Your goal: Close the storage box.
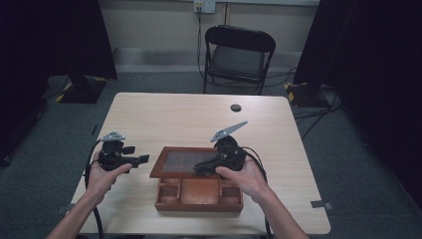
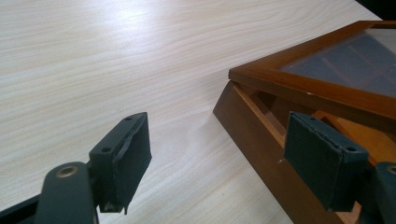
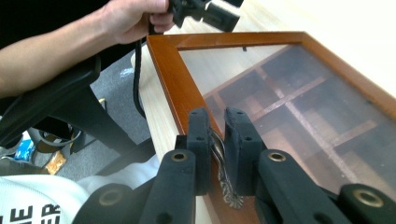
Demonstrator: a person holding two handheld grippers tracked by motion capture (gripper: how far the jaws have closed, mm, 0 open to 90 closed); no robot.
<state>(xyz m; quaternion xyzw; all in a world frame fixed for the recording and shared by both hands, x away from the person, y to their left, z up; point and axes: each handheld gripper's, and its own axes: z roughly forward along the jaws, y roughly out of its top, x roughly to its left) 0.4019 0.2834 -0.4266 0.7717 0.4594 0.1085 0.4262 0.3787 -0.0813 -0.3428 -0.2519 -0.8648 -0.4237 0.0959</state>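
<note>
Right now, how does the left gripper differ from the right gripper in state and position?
The left gripper has its jaws wide apart and holds nothing; the right gripper is shut on the metal handle at the edge of the glass lid. The left gripper sits beside the wooden box, above the table; the right gripper is over the box, with the lid partly raised. Both are hand-held with black jaws.

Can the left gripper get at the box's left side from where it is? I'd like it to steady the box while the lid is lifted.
Probably yes: the left gripper is open, beside the wooden box, with bare table between.
</note>
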